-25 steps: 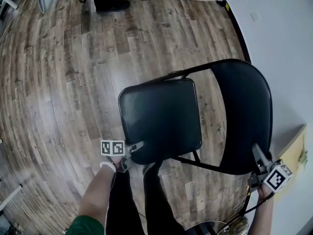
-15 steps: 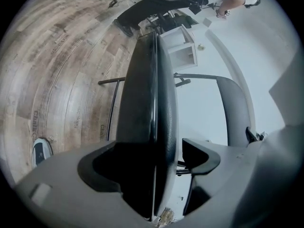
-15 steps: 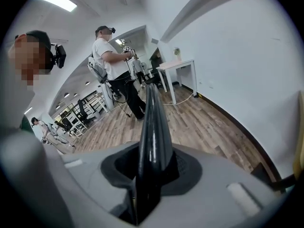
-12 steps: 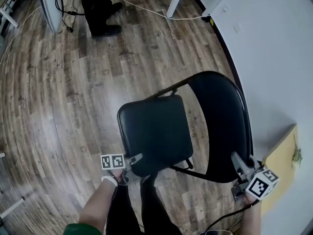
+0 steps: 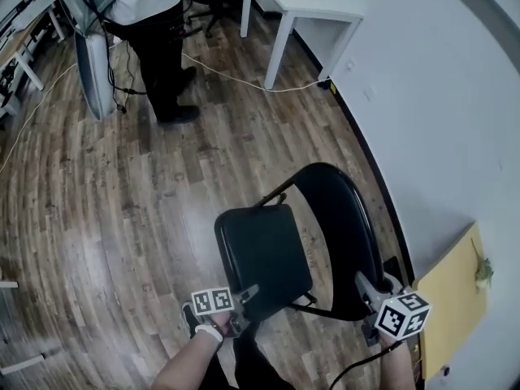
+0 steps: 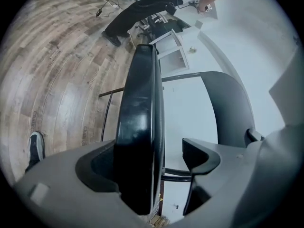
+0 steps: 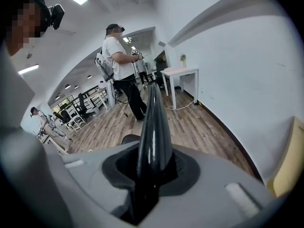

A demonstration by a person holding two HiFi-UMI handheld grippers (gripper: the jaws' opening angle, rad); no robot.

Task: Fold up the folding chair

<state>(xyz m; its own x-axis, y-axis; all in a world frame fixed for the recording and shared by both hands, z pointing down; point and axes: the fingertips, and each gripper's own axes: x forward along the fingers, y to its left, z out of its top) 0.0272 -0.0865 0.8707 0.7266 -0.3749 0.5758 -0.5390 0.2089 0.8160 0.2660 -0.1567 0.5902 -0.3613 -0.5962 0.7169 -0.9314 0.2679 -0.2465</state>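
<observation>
Left gripper (image 5: 248, 292) astride seat (image 5: 264, 258), forearm (image 5: 183, 370) cropped

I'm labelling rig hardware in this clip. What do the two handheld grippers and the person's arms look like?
The left gripper and right gripper have light grey moulded bodies with black jaw pads. The left cube and right cube are white with black square markers. A black cable trails from the right gripper. A white band circles the left wrist; no sleeves show.

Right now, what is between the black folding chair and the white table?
Only brown wooden floor, crossed by a thin white cable, as the head view shows.
</observation>
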